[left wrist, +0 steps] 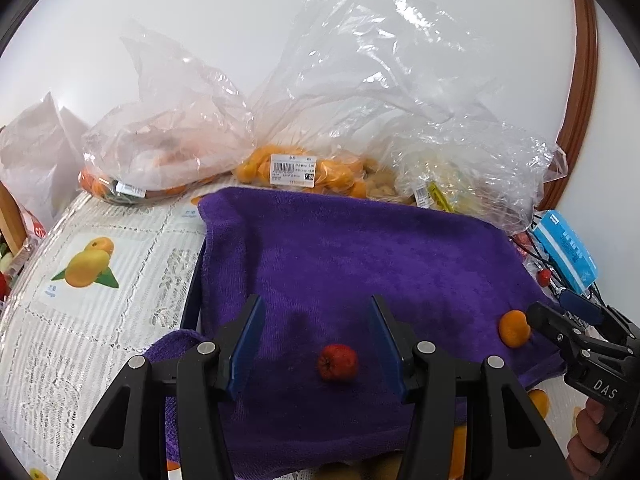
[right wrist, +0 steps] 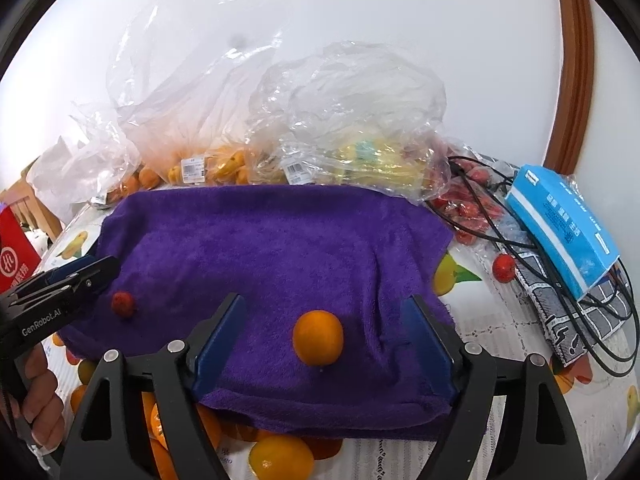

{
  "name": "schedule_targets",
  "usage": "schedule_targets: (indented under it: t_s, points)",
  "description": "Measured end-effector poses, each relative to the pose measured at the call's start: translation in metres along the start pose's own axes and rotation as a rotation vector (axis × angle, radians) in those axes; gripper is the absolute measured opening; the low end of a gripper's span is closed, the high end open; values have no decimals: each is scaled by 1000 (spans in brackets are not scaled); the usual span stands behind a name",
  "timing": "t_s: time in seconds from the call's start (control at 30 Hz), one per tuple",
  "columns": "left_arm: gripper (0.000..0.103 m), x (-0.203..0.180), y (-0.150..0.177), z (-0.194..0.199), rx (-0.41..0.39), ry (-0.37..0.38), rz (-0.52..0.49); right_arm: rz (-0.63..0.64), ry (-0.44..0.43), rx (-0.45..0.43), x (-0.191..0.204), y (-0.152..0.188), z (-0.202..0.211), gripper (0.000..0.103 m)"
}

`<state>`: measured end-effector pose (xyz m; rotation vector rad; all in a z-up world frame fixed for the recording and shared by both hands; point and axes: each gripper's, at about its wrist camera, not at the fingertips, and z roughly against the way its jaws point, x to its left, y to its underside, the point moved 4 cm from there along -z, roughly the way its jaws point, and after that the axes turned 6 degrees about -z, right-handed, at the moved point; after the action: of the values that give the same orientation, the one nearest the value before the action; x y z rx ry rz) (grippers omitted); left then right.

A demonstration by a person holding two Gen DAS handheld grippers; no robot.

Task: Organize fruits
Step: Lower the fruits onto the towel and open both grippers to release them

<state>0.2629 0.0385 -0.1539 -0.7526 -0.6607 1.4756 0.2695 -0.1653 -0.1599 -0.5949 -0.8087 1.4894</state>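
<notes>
1. The left gripper is hovering low over a purple towel, its blue-padded jaws standing wide apart with nothing between them but open air above the cloth.
2. A small red fruit is lying on the towel between those spread fingers, closer to the right-hand one and touching neither.
3. The right gripper is likewise standing open over the same towel, clamping nothing.
4. A small orange is sitting on the towel between its jaws, apart from both pads.
5. In the right wrist view the red fruit is resting near the towel's left edge, just beside the tip of the left gripper.
6. In the left wrist view the orange is lying at the towel's right side, right by the tip of the right gripper; whether they are touching cannot be told.
7. Clear plastic bags of oranges are slumping behind the towel against the wall.
8. A blue box is lying on tangled black cables to the right, with another loose red fruit near it.
9. More oranges are lying on the fruit-printed tablecloth at the towel's near edge.
</notes>
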Motion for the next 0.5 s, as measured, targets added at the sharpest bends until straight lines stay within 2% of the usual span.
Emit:
schedule_targets:
  t_s: [0.17, 0.33, 0.5]
  points:
    - [51, 0, 0, 0, 2, -7, -7, 30, 27, -47, 5, 0, 7, 81]
    - [51, -1, 0, 2, -4, -4, -10, 11, -10, -67, 6, -1, 19, 81]
    - [51, -4, -1, 11, -28, 18, -11, 9, -68, -10, 13, 2, 25, 81]
